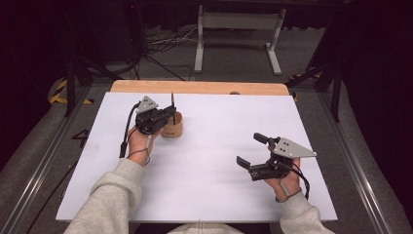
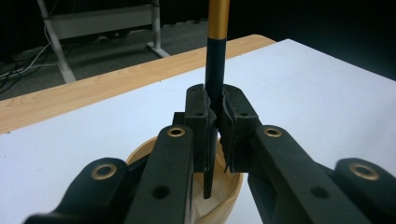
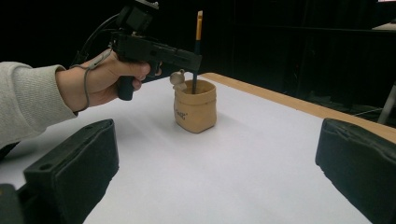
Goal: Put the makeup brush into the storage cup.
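Nearest the high camera are the person's grey sleeves, rising from the bottom edge toward the two grippers. On the left gripper [image 2: 215, 123] the fingers [image 2: 198, 116] are clamped on a slim dark stick [image 2: 215, 79] with a gold upper section, probably a brush or pencil. Its long axis stands almost upright, and its lower end hangs inside the mouth of a small tan cup [image 3: 195, 111]; whether that end touches the bottom cannot be told. The cup sits directly under these fingers, on the far left part of the white counter [image 1: 214, 165], so the coming move looks like a straight drop along the stick's own axis followed by a release.

The right gripper [image 1: 251, 151] rests at the near right, well apart from the cup, with its fingers [image 3: 74, 161] spread wide and nothing between them. The left hand [image 3: 100, 81] is plainly the nearer one to the cup and already does the work.

Dark printing marks the cup's side in the right gripper view, too small to read. Beyond the white sheet, a strip of bare wood [image 1: 195, 87] runs along the far edge.
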Demonstrator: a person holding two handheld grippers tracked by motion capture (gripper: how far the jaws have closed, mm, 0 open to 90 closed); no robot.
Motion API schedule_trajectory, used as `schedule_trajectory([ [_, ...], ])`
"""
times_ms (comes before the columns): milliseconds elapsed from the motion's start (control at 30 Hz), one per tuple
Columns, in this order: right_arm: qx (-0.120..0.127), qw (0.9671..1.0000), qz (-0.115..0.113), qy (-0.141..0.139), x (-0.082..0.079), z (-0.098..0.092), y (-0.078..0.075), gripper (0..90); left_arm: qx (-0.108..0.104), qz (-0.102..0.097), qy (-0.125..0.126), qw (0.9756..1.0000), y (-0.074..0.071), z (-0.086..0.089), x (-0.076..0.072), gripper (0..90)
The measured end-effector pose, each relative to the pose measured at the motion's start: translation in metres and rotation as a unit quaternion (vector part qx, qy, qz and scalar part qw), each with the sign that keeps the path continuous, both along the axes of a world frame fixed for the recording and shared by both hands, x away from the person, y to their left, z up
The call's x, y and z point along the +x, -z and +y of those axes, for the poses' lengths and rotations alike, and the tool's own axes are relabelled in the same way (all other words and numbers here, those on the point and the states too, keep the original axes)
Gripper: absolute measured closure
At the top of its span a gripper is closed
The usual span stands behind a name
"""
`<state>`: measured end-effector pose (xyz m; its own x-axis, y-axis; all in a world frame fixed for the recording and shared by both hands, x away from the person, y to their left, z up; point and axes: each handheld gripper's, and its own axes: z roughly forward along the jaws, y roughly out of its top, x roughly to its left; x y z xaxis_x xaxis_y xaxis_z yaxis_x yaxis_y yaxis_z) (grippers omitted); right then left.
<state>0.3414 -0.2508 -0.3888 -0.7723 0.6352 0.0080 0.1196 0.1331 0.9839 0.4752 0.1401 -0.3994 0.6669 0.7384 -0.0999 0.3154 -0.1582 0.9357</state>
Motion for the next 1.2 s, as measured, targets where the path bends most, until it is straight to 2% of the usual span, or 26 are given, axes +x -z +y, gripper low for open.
schedule_trajectory([
  [33,0.000,1.0000,-0.002,0.000,0.000,0.000,0.000,0.0,-0.007,0.001,0.003,1.0000,0.000,0.001,0.000,80.0],
  [133,0.000,1.0000,0.000,0.001,0.000,-0.001,0.000,0.0,-0.016,0.000,0.006,0.9999,-0.002,0.003,0.000,64.6],
  [167,0.000,1.0000,0.000,0.001,0.000,-0.001,0.000,0.0,-0.027,0.002,0.011,0.9996,-0.003,0.004,-0.001,64.6],
  [200,0.002,1.0000,-0.001,0.002,0.000,-0.002,-0.001,0.0,-0.035,-0.004,0.020,0.9992,-0.005,0.006,-0.002,54.4],
  [333,0.001,1.0000,-0.001,0.004,0.001,-0.002,-0.001,0.0,-0.058,-0.005,0.038,0.9976,-0.011,0.012,-0.006,34.8],
  [500,0.002,1.0000,-0.003,0.008,0.003,-0.005,-0.002,0.0,-0.078,-0.015,0.053,0.9954,-0.021,0.021,-0.015,20.3],
  [567,0.004,0.9999,-0.005,0.009,0.003,-0.006,-0.003,0.0,-0.079,-0.017,0.058,0.9951,-0.023,0.023,-0.018,15.5],
  [600,0.006,0.9999,-0.005,0.011,0.004,-0.008,-0.004,0.0,-0.079,-0.025,0.069,0.9941,-0.026,0.028,-0.025,11.8],
  [767,0.010,0.9998,-0.005,0.014,0.006,-0.015,-0.006,0.0,-0.085,-0.025,0.081,0.9928,-0.029,0.038,-0.035,7.1],
  [867,0.007,0.9998,-0.005,0.019,0.007,-0.018,-0.006,0.0,-0.092,-0.031,0.078,0.9922,-0.031,0.046,-0.044,6.9],
  [1000,0.006,0.9997,-0.007,0.023,0.007,-0.021,-0.007,0.0,-0.090,-0.034,0.081,0.9921,-0.032,0.052,-0.055,6.6],
  [1133,0.009,0.9996,-0.007,0.025,0.007,-0.025,-0.007,0.0,-0.103,-0.038,0.090,0.9899,-0.031,0.059,-0.066,5.1],
  [1200,0.008,0.9996,-0.008,0.025,0.007,-0.026,-0.007,0.0,-0.103,-0.041,0.091,0.9896,-0.031,0.062,-0.071,4.1],
])
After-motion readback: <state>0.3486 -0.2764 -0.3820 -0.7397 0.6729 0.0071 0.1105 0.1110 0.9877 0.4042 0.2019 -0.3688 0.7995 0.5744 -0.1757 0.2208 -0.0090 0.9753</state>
